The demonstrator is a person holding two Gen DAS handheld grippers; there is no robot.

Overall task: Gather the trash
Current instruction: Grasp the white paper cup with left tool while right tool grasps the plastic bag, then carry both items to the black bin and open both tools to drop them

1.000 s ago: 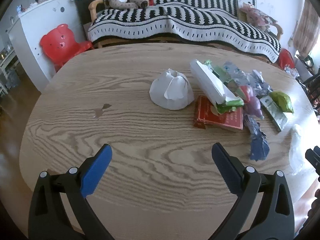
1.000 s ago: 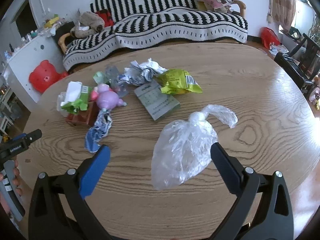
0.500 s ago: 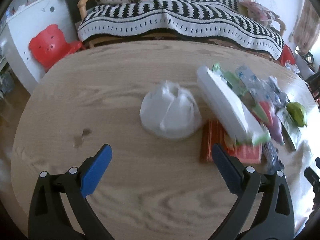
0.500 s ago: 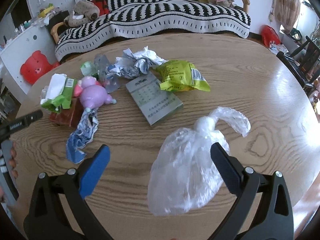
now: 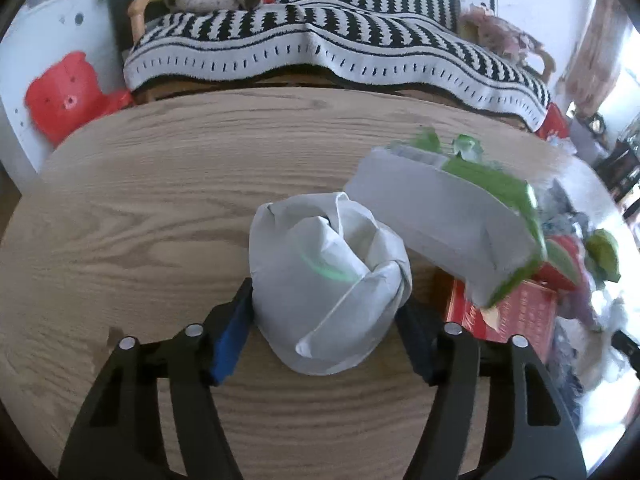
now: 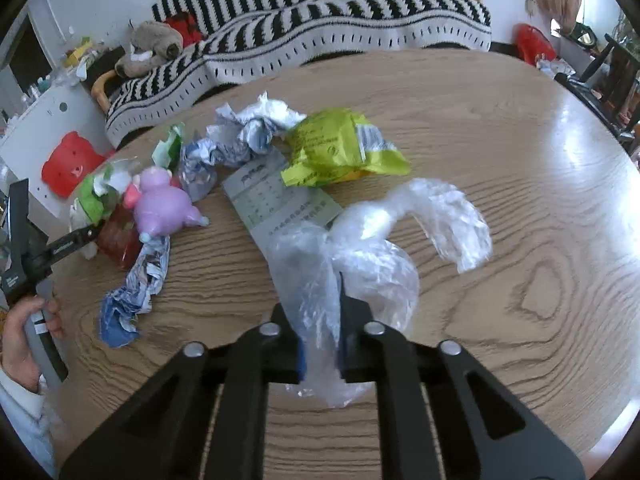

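On the oval wooden table sits a white crumpled paper bundle. My left gripper straddles it; its jaws are closing and both blue pads touch the bundle's sides. In the right wrist view a clear plastic bag lies on the table with its near end bunched up. My right gripper is shut on that bunched plastic. At that view's left edge a person's hand holds the left tool's handle.
Right of the bundle a white and green carton leans over a red box. The pile also holds a purple toy, a grey card, a yellow-green packet and crumpled blue-white wrappers. A striped sofa stands behind the table.
Both grippers came forward and down. The left jaws narrowed from wide open onto the white bundle. The right jaws went from wide open to shut on the plastic bag.
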